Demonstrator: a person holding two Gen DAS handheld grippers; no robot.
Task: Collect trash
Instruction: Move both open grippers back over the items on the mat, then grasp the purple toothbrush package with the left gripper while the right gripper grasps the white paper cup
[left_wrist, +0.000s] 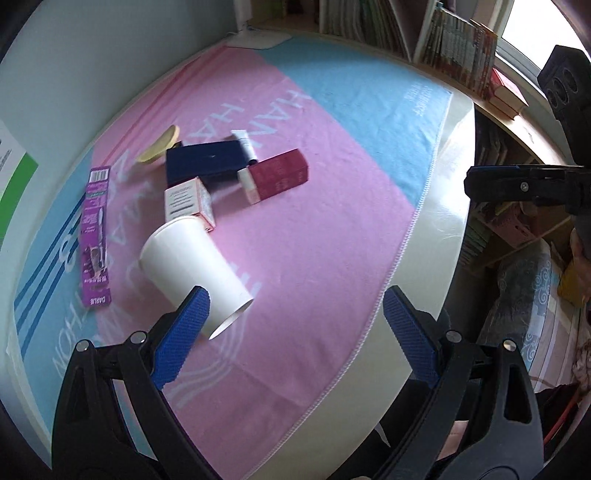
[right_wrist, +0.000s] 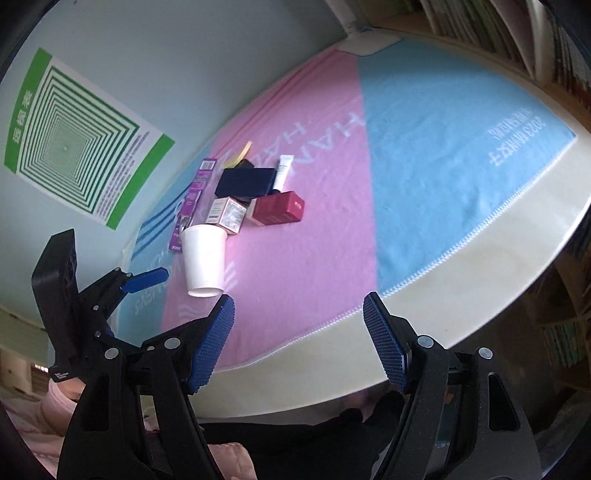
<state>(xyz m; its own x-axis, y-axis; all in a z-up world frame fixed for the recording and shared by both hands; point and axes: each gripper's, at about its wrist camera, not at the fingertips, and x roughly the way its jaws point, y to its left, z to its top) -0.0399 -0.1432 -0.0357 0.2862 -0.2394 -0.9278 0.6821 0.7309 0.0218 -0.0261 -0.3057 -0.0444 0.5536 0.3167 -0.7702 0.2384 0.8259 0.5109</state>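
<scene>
A white paper cup (left_wrist: 192, 266) lies on its side on the pink and blue cloth (left_wrist: 303, 236); it also shows in the right wrist view (right_wrist: 204, 258). Behind it lie a pink-white small box (left_wrist: 190, 201), a dark red box (left_wrist: 277, 175), a navy box (left_wrist: 205, 162), a white tube (left_wrist: 245, 142), a purple flat package (left_wrist: 96, 236) and a yellow piece (left_wrist: 159, 146). My left gripper (left_wrist: 295, 314) is open and empty, its left finger just in front of the cup's base. My right gripper (right_wrist: 299, 332) is open and empty, over the cloth's near edge.
The cloth covers a cream table (right_wrist: 498, 266) that ends at a pale wall with a green striped poster (right_wrist: 74, 144). Bookshelves (left_wrist: 458, 40) stand behind the table. The right gripper's body shows at the right edge of the left wrist view (left_wrist: 528, 184).
</scene>
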